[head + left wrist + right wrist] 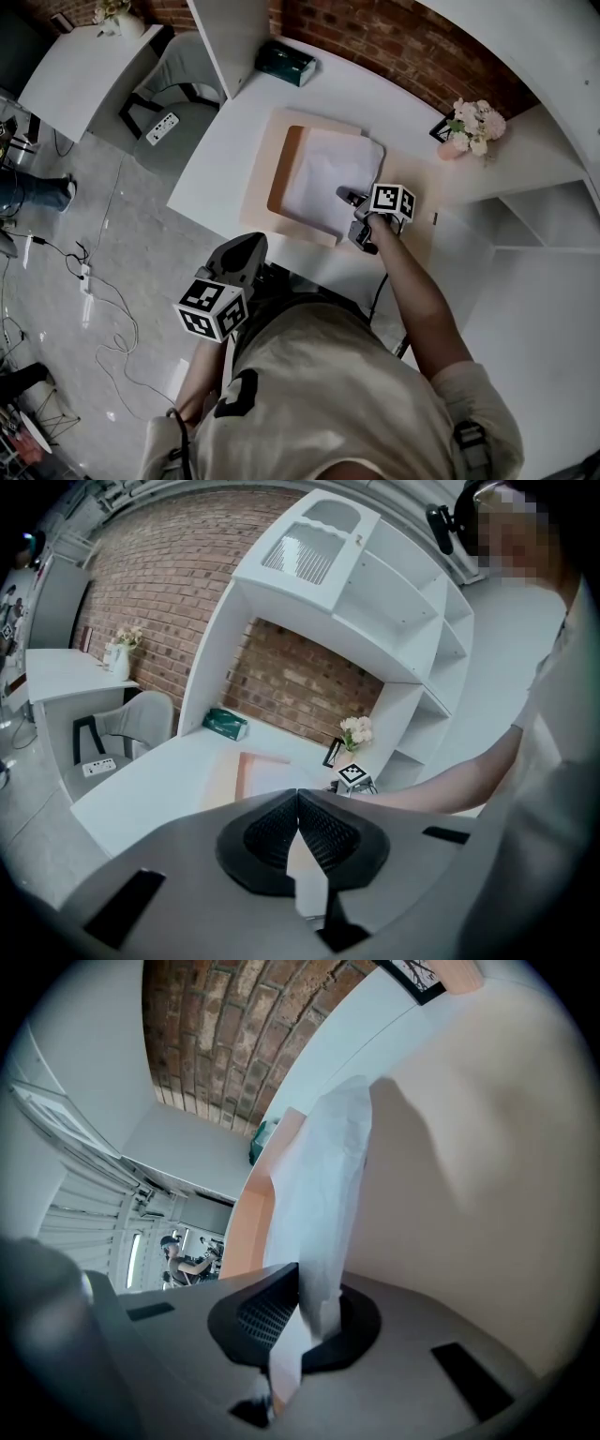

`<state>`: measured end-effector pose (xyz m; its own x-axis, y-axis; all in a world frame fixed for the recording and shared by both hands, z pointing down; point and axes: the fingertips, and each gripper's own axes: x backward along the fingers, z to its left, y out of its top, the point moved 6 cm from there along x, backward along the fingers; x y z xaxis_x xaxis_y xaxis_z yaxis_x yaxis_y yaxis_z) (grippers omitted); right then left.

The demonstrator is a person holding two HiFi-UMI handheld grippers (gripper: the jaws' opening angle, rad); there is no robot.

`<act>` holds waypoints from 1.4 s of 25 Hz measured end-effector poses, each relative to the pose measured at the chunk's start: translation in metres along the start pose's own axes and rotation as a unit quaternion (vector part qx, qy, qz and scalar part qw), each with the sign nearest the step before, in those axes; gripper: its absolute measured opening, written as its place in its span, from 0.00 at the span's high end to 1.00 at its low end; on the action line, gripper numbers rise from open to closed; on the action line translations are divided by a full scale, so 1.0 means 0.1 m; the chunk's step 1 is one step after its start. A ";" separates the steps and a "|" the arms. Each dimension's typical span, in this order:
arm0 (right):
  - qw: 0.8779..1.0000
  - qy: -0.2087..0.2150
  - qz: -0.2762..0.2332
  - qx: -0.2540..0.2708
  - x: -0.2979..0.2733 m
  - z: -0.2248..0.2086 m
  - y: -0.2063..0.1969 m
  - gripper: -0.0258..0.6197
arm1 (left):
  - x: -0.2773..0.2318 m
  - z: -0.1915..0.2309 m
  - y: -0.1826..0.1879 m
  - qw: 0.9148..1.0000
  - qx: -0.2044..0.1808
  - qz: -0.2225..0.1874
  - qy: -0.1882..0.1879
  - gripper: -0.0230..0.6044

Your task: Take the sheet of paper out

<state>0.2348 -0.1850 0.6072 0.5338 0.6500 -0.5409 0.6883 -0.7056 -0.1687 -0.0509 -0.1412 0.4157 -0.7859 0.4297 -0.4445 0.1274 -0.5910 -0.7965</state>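
Observation:
A white sheet of paper lies on an open tan folder on the white desk. My right gripper is at the sheet's near right edge and is shut on it. In the right gripper view the sheet rises from between the closed jaws of that gripper, with the folder's orange inside to its left. My left gripper hangs off the desk's front edge, away from the folder. Its jaws are shut on nothing, and beyond them I see the folder and the sheet.
A teal box sits at the desk's back. Pink flowers and a small frame stand at the back right, beside white shelves. A grey chair, a power strip and cables are on the floor to the left.

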 end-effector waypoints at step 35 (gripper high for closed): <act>0.999 0.006 -0.021 -0.028 0.53 -0.38 0.09 0.92 | -0.15 -0.30 -0.09 1.000 -0.003 0.012 -0.013 0.93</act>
<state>0.2879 -0.1465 0.6084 0.5095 0.6828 -0.5237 0.7369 -0.6605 -0.1441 -0.0219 -0.1222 0.4175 -0.7983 0.3967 -0.4532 0.1510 -0.5967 -0.7881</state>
